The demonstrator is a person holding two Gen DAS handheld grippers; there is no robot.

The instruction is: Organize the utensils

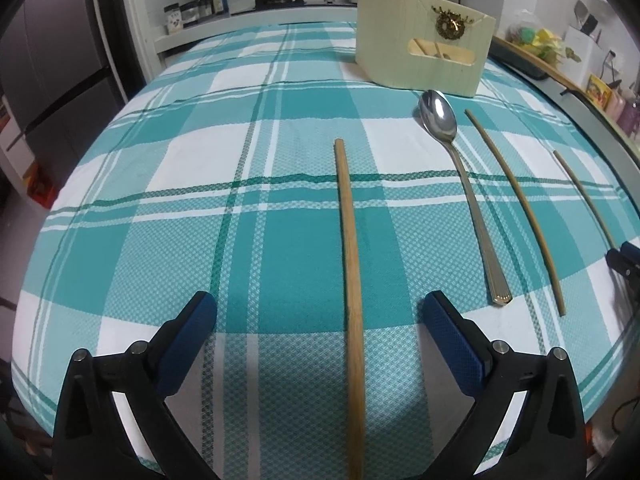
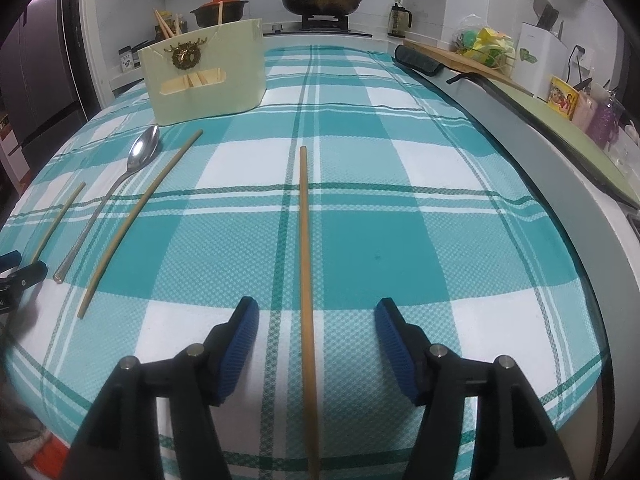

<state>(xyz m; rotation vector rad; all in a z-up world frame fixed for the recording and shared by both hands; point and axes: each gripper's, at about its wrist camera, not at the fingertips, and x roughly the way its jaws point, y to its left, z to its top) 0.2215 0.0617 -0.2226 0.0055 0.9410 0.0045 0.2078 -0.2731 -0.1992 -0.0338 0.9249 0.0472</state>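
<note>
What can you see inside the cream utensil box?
Chopsticks stick out of the utensil box top, and wooden sticks show through its front slot. The walls hide everything else inside.

I see a soft woven check cloth (image 1: 200,208), a shiny smooth metal spoon (image 1: 440,114), matt wooden chopsticks (image 1: 352,264), a pale wooden holder box (image 1: 420,52), my grippers' bumpy blue pads (image 2: 240,344) on black plastic arms.

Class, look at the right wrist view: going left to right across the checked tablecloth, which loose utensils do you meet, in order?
Short chopstick at the far left → metal spoon → long chopstick → the chopstick lying between the open fingers of the right gripper.
</note>
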